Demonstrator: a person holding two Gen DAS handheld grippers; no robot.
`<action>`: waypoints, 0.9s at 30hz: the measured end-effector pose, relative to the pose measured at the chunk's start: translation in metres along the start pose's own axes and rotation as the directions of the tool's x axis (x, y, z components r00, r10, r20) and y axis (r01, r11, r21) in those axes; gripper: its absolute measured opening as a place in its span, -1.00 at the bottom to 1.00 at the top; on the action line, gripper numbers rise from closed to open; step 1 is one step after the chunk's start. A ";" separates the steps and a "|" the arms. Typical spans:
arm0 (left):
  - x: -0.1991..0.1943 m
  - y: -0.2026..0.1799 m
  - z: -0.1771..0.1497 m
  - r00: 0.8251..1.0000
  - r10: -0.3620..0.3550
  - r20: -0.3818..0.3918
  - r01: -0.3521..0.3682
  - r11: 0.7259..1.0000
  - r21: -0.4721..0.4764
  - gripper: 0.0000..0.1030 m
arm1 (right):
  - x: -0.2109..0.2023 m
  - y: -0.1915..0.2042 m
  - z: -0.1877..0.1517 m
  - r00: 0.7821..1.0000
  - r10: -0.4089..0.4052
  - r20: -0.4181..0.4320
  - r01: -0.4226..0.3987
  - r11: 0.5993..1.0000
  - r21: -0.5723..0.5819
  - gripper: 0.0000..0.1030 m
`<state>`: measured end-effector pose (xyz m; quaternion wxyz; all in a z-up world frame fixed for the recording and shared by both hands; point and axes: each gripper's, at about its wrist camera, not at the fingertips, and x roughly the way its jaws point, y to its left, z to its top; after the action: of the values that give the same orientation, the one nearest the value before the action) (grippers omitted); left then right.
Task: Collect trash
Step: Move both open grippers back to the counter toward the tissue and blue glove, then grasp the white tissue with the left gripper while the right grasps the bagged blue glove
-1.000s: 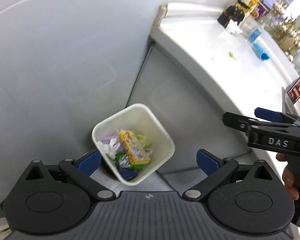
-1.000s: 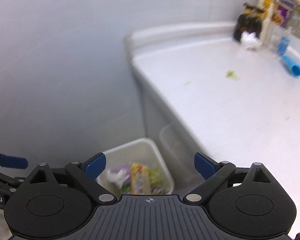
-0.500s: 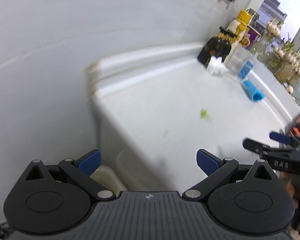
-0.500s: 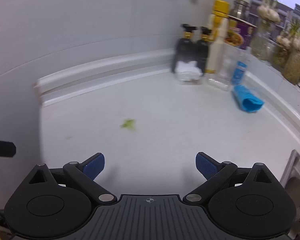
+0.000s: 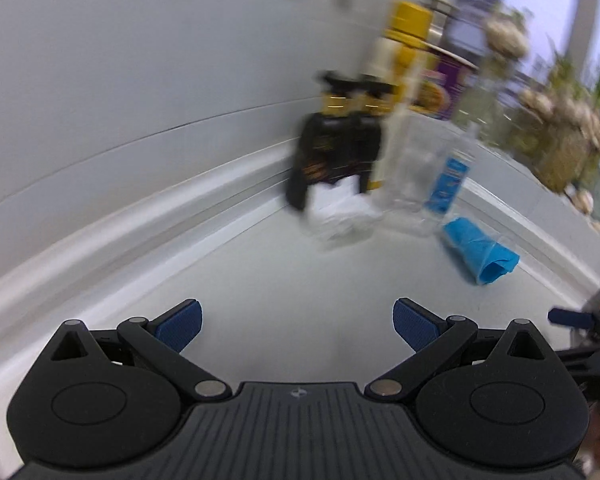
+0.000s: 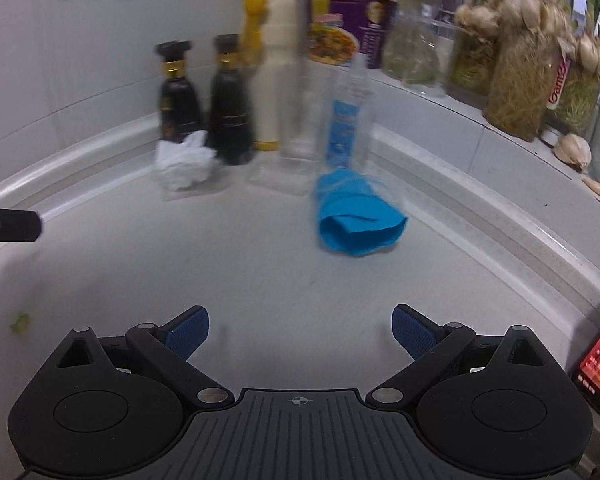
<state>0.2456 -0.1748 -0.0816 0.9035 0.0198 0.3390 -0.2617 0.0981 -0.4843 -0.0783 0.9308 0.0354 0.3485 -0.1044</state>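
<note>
Your left gripper (image 5: 297, 322) and your right gripper (image 6: 300, 330) both have their blue-padded fingers spread wide with nothing between them, each hovering over the pale grey speckled countertop (image 6: 260, 272).

Ahead of your right gripper lies the crumpled blue sheet, rolled loosely into a tube (image 6: 354, 216); its open, folded end faces you, and its far end reaches the base of the clear plastic bottle with a blue label (image 6: 346, 124). In the left wrist view that same blue roll (image 5: 480, 250) sits to the right, blurred.

The wadded white tissue (image 6: 184, 164) is bunched and wrinkled, resting against the front of the two dark sauce bottles with gold collars (image 6: 204, 104) near the back wall. In the left view it appears as a white smear (image 5: 340, 216) under the dark bottles (image 5: 336, 144).

A small green scrap (image 6: 20, 322), pale and ragged, lies on the counter at the far left, well apart from the other pieces.

Beside the dark bottles stands a cream-and-yellow squeeze bottle (image 6: 274, 72).
</note>
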 end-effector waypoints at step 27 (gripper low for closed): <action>0.102 -0.019 0.040 0.954 -0.272 -0.124 0.295 0.922 0.251 0.65 | 0.083 -0.036 0.030 0.993 0.064 0.096 -0.066 0.998 0.019 0.93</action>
<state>0.3249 -0.2464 -0.1118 0.8295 0.1031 0.3388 -0.4318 0.1710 -0.5375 -0.1098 0.9488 0.0520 0.3013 -0.0795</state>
